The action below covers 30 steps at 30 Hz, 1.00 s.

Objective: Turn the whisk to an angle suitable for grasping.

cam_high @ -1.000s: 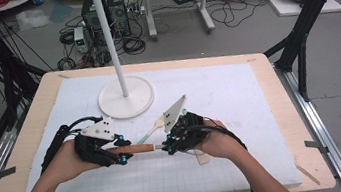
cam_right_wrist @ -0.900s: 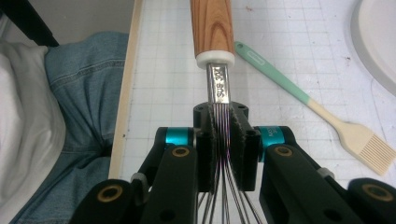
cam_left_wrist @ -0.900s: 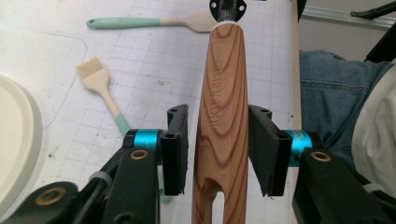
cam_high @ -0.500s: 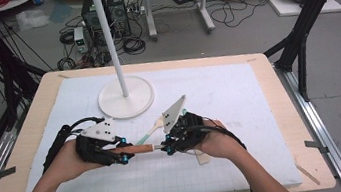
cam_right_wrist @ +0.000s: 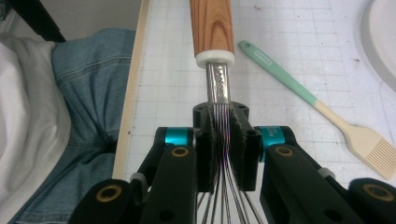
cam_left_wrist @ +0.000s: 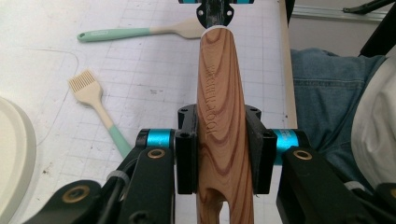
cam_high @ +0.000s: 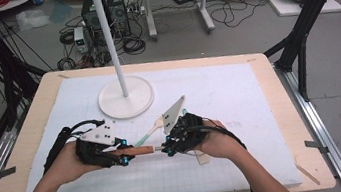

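Observation:
A whisk with a wooden handle (cam_high: 139,151) is held level just above the white mat, between my two grippers. My left gripper (cam_high: 122,156) is shut on the wooden handle (cam_left_wrist: 217,93), its pads (cam_left_wrist: 187,149) pressing both sides. My right gripper (cam_high: 166,149) is shut on the bunched steel wires (cam_right_wrist: 223,130) just past the metal collar, with the handle (cam_right_wrist: 211,23) pointing away from it. In the left gripper view, the right gripper (cam_left_wrist: 215,7) shows at the handle's far end.
A pastry brush (cam_high: 148,132) with a mint handle lies on the mat behind the whisk. A mint-handled spatula (cam_left_wrist: 140,31) lies near the right hand. A white stand's round base (cam_high: 126,98) and pole stand at the back. The table's front edge (cam_right_wrist: 133,79) is close.

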{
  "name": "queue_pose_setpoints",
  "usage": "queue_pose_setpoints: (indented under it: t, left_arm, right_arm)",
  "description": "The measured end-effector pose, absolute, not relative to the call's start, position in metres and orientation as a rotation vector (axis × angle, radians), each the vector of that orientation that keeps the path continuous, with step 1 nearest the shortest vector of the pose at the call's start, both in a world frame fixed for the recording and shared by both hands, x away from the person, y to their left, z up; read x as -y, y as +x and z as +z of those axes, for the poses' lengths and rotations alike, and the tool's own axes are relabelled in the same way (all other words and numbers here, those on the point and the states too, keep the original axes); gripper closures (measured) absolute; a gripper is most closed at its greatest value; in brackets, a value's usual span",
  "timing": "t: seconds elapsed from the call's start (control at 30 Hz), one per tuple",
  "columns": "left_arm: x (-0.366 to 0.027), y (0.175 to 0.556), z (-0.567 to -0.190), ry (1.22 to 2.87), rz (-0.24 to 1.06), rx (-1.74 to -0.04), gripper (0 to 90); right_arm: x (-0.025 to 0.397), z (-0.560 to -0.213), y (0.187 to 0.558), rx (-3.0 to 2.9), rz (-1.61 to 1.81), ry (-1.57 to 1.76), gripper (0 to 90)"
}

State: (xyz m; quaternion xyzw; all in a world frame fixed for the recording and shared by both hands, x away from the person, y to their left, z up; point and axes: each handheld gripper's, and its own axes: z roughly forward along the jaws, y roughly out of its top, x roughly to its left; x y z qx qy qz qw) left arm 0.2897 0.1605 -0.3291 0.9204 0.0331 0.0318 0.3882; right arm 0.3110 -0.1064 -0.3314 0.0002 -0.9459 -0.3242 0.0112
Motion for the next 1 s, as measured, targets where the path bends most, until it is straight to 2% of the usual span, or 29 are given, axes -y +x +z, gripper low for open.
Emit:
queue_pose_setpoints:
  t: [0.23,0.77,0.9,0.97,1.0]
  left_arm:
    - [-0.1618,0.2917,-0.3293,2.329,0.044,-0.122,68.2]
    - [-0.1630,0.2903,-0.3284,2.325,0.073,-0.098,69.8]
    - [-0.1635,0.2906,-0.3281,2.317,0.069,-0.097,70.0]
    - [-0.1639,0.2907,-0.3274,2.318,0.075,-0.097,70.0]
    - [-0.1640,0.2905,-0.3275,2.312,0.072,-0.091,70.0]
  right_arm:
    - [0.1060,-0.3303,0.3097,2.973,-1.022,0.017,82.2]
    - [0.1045,-0.3324,0.3123,2.948,-0.997,0.003,79.3]
    - [0.1035,-0.3317,0.3135,2.950,-0.996,0.008,76.8]
    - [0.1019,-0.3324,0.3134,2.949,-1.005,-0.009,69.5]
    - [0.1010,-0.3329,0.3141,2.954,-1.015,-0.014,68.9]
